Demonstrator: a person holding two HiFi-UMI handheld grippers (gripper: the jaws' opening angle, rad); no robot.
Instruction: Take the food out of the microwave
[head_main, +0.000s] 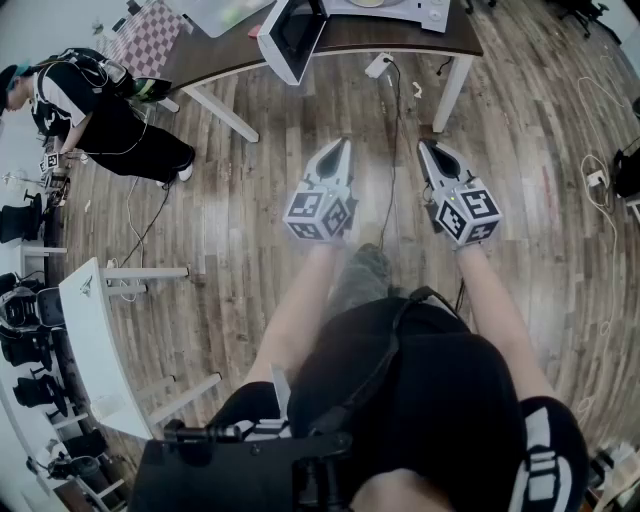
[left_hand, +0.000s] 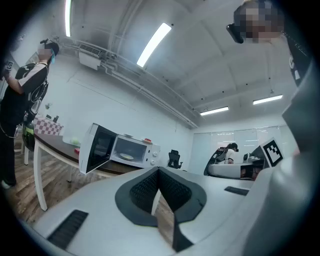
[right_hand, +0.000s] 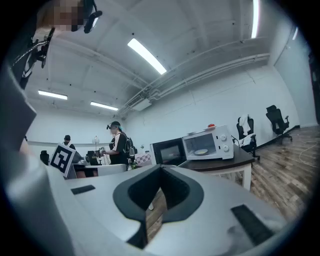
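A white microwave (head_main: 392, 9) stands on a dark table (head_main: 400, 38) at the far end of the floor, its door (head_main: 291, 40) swung open to the left. In the left gripper view the microwave (left_hand: 134, 151) shows a plate of food (left_hand: 127, 156) inside; the right gripper view also shows the microwave (right_hand: 208, 144) and the food (right_hand: 202, 151). My left gripper (head_main: 345, 144) and right gripper (head_main: 424, 146) are held level side by side over the wooden floor, well short of the table. Both are shut with nothing between the jaws.
A person in black (head_main: 98, 108) stands at the far left beside a checkered cloth (head_main: 150, 35). A white desk (head_main: 92, 345) runs along the left. Cables (head_main: 396, 120) hang to the floor under the table, between its white legs (head_main: 452, 92).
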